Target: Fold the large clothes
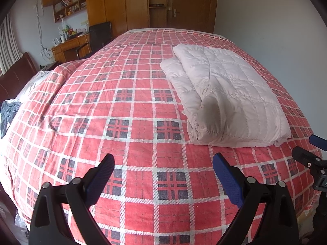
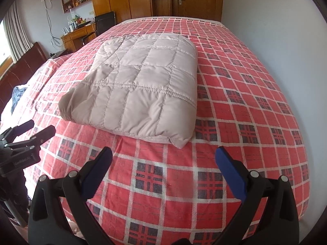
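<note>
Holding both tools above the near end of the bed, you have nothing caught in either one. Your left gripper [image 1: 163, 165] fills the bottom of the left wrist view, its two black fingers with blue pads [image 1: 229, 181] spread wide apart over bare bedspread, touching nothing. Your right gripper [image 2: 163, 159] sits the same way at the bottom of the right wrist view, fingers splayed wide, empty, and clear of the cloth below.

Each tool also appears in the other's view: the right one pokes in at the right edge of the left wrist view, and the left one shows at the lower left edge of the right wrist view, its fingers parted. Your hands themselves are out of sight.

The folded quilted jacket [image 2: 141, 89], pale beige with stitched squares, lies flat on the red plaid bedspread [image 1: 143, 122]. In the right wrist view it sits in the centre, just beyond the fingertips but not touching them. In the left wrist view it lies to the right of centre [image 1: 224, 96], its layered fold facing left.

A dark wooden headboard [image 1: 14, 77] stands at the left edge, and a wooden wardrobe [image 1: 126, 2] lines the top of the frame.
</note>
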The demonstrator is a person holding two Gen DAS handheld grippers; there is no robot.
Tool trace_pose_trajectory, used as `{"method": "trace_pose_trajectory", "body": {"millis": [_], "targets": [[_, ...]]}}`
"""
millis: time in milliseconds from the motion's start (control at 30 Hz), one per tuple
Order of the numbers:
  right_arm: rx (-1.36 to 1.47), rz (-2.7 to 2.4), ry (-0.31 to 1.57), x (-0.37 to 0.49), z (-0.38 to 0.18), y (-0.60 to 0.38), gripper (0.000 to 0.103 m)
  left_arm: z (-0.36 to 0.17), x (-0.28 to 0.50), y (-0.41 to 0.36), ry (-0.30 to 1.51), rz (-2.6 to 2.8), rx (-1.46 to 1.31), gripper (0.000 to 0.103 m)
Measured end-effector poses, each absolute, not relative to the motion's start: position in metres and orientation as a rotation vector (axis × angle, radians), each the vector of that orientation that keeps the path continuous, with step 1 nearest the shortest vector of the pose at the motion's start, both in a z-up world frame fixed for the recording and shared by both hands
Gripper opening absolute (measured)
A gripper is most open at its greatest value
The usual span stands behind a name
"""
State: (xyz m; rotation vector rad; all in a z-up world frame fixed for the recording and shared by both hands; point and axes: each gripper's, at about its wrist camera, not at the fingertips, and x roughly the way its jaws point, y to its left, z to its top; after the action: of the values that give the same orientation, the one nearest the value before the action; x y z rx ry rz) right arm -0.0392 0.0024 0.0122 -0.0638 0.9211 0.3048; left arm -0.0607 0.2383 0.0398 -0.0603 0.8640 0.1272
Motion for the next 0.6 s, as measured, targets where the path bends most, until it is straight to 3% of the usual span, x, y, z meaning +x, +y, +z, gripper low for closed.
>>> {"method": "trace_pose_trajectory", "body": {"millis": [600], "targets": [[-0.012, 0.335, 0.924, -0.0366, 0.0095, -0.0023, 0.1, 0.0388, -0.0589, 0.2373, 0.857, 0.138, -0.042, 0.097]]}}
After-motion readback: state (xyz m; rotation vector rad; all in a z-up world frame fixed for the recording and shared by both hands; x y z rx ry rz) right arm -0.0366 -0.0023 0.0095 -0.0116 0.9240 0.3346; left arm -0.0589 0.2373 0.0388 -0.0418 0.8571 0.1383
